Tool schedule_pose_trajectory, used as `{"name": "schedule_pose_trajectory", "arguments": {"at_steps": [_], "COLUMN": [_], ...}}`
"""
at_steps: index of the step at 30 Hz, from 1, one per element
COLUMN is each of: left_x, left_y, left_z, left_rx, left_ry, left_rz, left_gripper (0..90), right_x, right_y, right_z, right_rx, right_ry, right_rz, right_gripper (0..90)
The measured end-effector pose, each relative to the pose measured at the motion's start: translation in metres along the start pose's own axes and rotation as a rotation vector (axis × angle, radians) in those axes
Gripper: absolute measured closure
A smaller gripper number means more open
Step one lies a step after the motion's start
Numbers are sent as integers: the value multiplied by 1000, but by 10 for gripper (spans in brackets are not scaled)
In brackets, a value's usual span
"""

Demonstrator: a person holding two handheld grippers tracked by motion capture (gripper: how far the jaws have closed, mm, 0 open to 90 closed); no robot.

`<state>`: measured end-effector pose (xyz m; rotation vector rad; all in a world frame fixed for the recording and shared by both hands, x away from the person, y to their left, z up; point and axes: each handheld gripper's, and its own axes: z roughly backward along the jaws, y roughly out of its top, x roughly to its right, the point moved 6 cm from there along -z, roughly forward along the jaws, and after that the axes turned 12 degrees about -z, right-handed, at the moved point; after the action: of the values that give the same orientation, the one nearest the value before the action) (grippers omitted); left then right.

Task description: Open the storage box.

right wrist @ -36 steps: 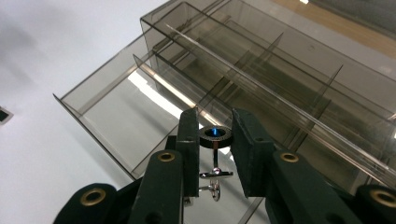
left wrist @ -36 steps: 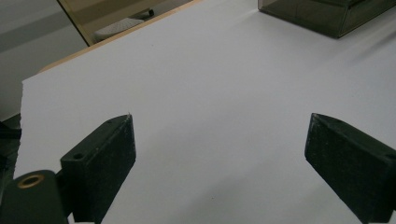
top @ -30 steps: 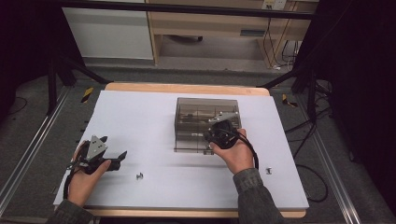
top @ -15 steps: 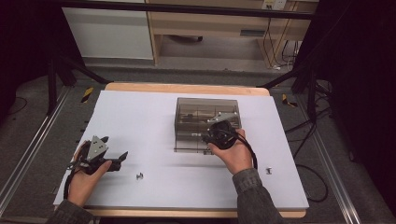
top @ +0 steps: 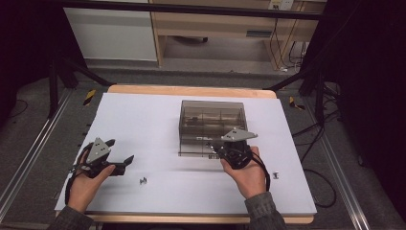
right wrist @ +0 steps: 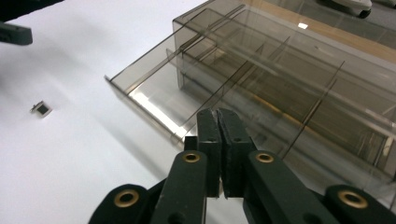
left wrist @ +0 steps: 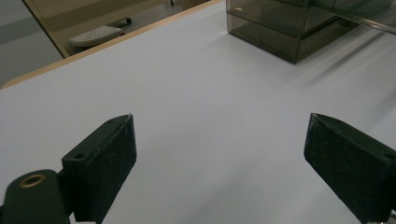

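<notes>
A smoky clear drawer box stands in the middle of the white table. Its low drawer is slid out toward me and has thin dividers. My right gripper sits at the drawer's front right. In the right gripper view its jaws have just been closing and now meet over the drawer's front rim, with nothing visible between them. My left gripper rests at the front left. Its jaws are wide open over bare table.
One small metal part lies on the table between my hands, also seen in the right gripper view. Another small part lies right of my right hand. A wooden edge borders the table's far side.
My right hand has shifted a little toward the table's near edge. The left hand and its gripper have stayed where they were.
</notes>
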<state>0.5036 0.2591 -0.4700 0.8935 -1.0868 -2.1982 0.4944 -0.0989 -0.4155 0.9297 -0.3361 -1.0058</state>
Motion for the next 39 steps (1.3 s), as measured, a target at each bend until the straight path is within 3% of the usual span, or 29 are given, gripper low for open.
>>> {"name": "schedule_pose_trajectory", "arguments": {"at_steps": [4,6,9,11,15,19,24,27,31,35,39], "left_x": [4,6,9,12,19,23,28,31,32,37,40], "left_y": [6,9,17,25,43,67,96,113,129,142,160], "left_z": [-4,-7,-9,-9,-14,-21,-34,-42,-55,-69,-81], "left_rx": [-1,5,23,52,63,62,67,62,52,40,48], "left_ry": [-13,-30,-63,-98,-118,-134,-157,-158,-140,-135,-141], "left_rz": [-16,1,-18,-17,-24,-60,-66,-95,-64,-77,-89], "left_gripper": [90,93,103,103,108,132,183,226,270,340,470], "right_x": [0,1,1,-1,-2,-2,-1,-1,1,1,2], "right_y": [-12,-20,-34,-45,-57,-62,-71,-75,-76,-78,-77], "right_z": [7,10,12,9,3,-1,-6,-9,-13,-15,-15], "right_rx": [23,40,56,56,84,89,92,87,93,94,107], "right_ry": [-1,7,9,6,5,-5,-14,-24,-33,-38,-52], "right_rz": [-12,-33,-48,-60,-81,-81,-104,-105,-107,-99,-95], "right_gripper": [900,900,900,889,891,900,900,900,900,900,900]}}
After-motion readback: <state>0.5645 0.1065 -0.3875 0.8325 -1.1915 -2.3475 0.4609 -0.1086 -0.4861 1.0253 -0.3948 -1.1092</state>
